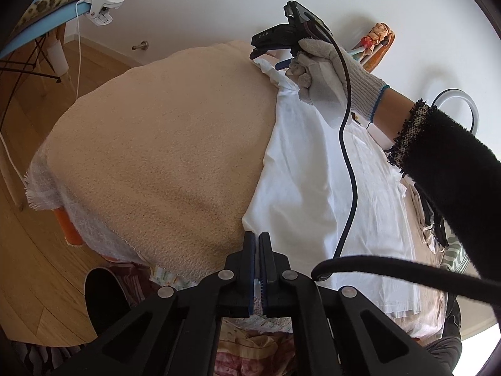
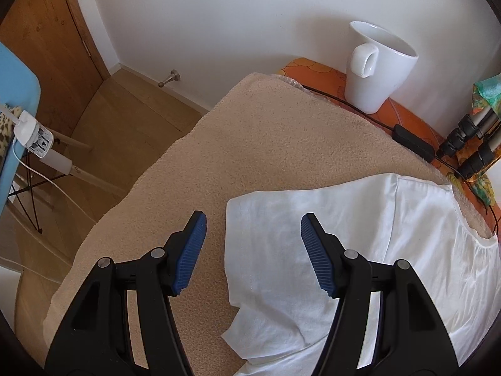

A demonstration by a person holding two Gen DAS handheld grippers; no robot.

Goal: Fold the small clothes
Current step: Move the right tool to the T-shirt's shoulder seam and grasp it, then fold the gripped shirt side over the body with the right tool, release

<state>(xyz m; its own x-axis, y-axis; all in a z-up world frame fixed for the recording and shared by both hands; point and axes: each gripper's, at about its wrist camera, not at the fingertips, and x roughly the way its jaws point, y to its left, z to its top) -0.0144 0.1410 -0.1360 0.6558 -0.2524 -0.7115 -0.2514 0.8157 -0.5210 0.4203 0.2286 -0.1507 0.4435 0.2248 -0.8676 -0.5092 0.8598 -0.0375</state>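
Here's the white garment [image 2: 360, 235], spread over the beige towel [image 2: 266, 144] that covers the work surface, and that towel is our landmark. From the right wrist camera the cloth takes up the towel's near right part, with a folded sleeve edge lying flat toward the towel's middle. The right gripper [image 2: 253, 250] hangs above that sleeve with its jaws spread wide, one blue pad [image 2: 189, 253] over bare towel, the other over the white cloth, gripping nothing.

Over to the left wrist camera: the left gripper [image 1: 259, 266] has its jaws pressed together at the towel's near edge, right where the garment's hem [image 1: 250, 219] begins. A sliver of pale material sits between the pads, but whether it's the garment or the cloth beneath, I can't tell. Across the towel, the gloved right hand [image 1: 316, 72] holds its tool above the garment's far corner, a black cable [image 1: 347, 156] trailing over the cloth.

Beyond the towel's far edge stands a white mug [image 2: 375, 69] on an orange patterned cloth [image 2: 316, 69].
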